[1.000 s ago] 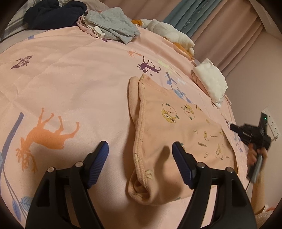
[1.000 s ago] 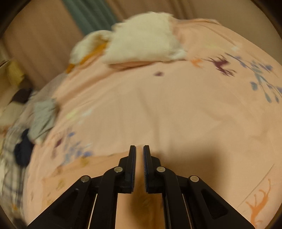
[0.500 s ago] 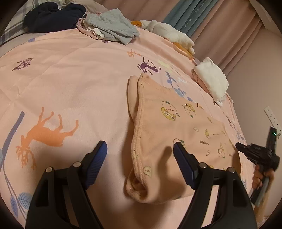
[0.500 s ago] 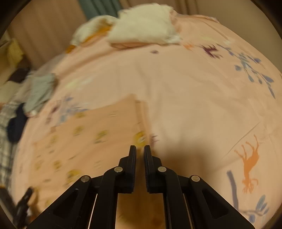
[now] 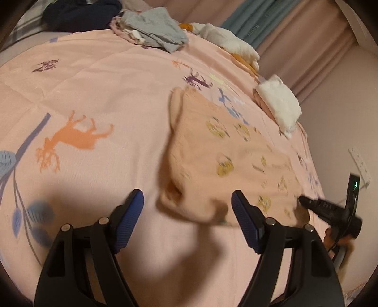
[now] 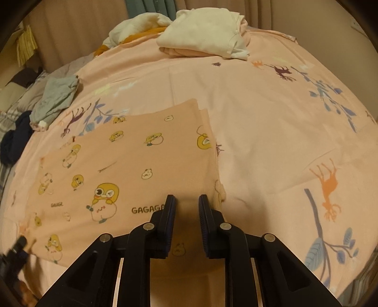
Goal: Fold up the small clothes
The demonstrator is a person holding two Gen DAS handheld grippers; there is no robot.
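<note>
A peach garment with yellow cartoon prints (image 5: pixel 219 160) lies flat on the pink bedsheet (image 5: pixel 106 99); it also shows in the right wrist view (image 6: pixel 132 165). My left gripper (image 5: pixel 187 200) is open and empty, just above the garment's near rolled end. My right gripper (image 6: pixel 187 200) is partly open, its fingers low over the garment's near right corner with nothing held. The right gripper also shows at the garment's far corner in the left wrist view (image 5: pixel 307 203). The left gripper shows blurred at the lower left of the right wrist view (image 6: pixel 16 250).
A folded white and pink pile (image 6: pixel 208 35) lies at the far side of the bed. A grey garment (image 5: pixel 156 30), a dark navy one (image 5: pixel 80 11) and a white and orange heap (image 5: pixel 231 44) lie along the bed's edge. Curtains (image 5: pixel 295 40) hang behind.
My right gripper has swung down to the garment's corner and its jaws have parted a little. My left gripper has drawn back toward the garment's near end, still open.
</note>
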